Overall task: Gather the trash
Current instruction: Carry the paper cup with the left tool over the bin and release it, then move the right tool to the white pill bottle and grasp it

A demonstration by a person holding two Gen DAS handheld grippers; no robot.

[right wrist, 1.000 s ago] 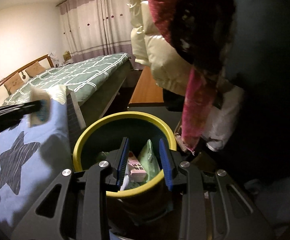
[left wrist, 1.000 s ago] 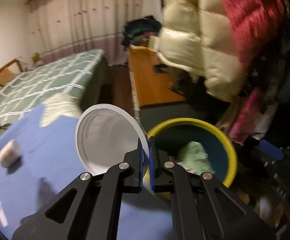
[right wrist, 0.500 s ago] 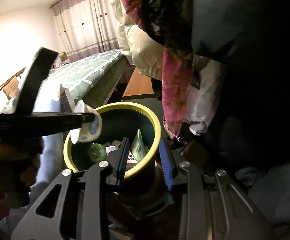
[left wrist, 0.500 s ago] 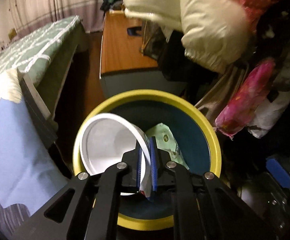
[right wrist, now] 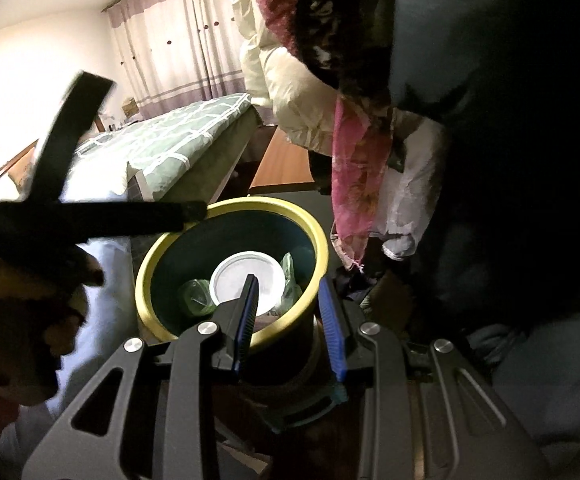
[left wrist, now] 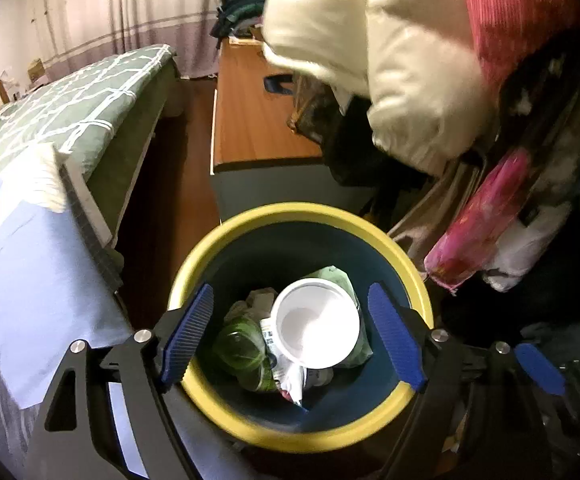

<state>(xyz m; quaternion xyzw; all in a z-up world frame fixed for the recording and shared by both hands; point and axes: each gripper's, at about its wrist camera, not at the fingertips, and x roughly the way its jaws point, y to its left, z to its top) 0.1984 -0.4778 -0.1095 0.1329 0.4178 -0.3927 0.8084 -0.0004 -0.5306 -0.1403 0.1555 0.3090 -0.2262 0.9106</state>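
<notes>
Drop step: left gripper [left wrist: 290, 336] jaws opening, empty; white cup [left wrist: 316, 330] lay in bin [left wrist: 302, 436]. Right gripper [right wrist: 287, 322] clamped bin rim. Next: fetch more trash.

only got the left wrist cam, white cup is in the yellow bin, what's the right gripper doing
observer: the right gripper is closed on the near wall of the bin, one finger inside and one outside.
operator: is it touching the cup
observer: it looks clear; the white cup lies lower, on the trash past the inner finger.
operator: how does my left gripper look from there
observer: the left gripper, jaws opening with nothing gripped, shows as a blurred dark shape above the bin's bed-side rim, with a hand holding it.
</notes>
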